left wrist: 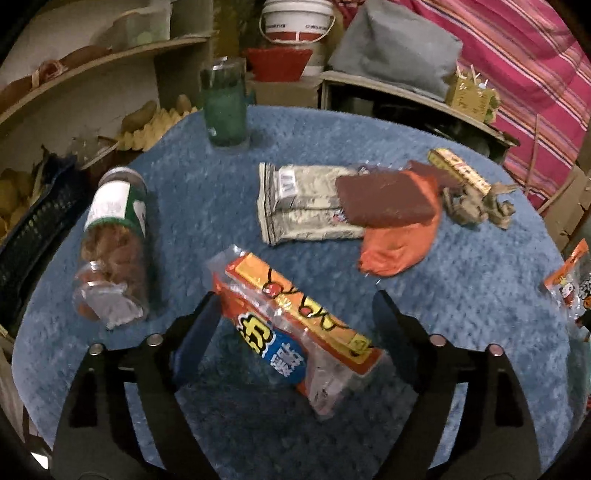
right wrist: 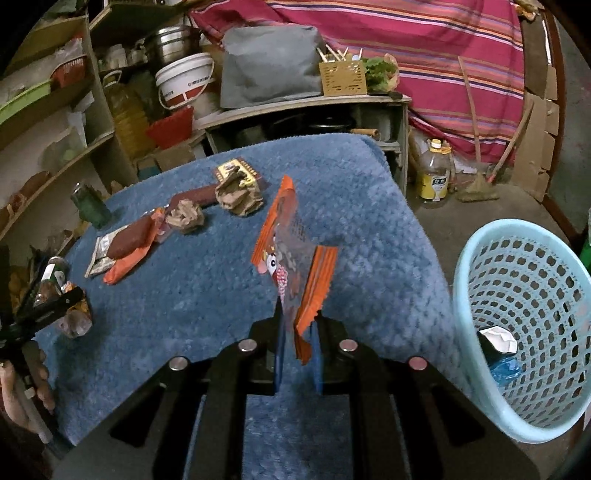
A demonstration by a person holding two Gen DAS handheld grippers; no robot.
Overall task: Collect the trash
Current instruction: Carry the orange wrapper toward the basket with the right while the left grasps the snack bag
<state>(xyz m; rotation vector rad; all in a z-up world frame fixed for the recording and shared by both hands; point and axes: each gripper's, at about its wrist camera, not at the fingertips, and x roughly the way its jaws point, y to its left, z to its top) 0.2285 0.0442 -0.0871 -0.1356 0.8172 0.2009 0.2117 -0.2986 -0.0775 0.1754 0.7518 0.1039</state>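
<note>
Left tongs (left wrist: 291, 314) spread wide around an orange snack packet (left wrist: 295, 332) on the blue worktop (left wrist: 461, 295) (not pinching it). Right tongs (right wrist: 297, 325) pinch an orange wrapper (right wrist: 295, 258) near the blue basket (right wrist: 524, 325).

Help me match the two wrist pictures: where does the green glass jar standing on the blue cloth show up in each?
Left wrist view: the green glass jar stands upright at top centre-left, on the blue cloth's far edge.
Right wrist view: the jar is small, at the left, on the cloth's left edge.
Shared landmark: the white bucket with a red band behind the table.
</note>
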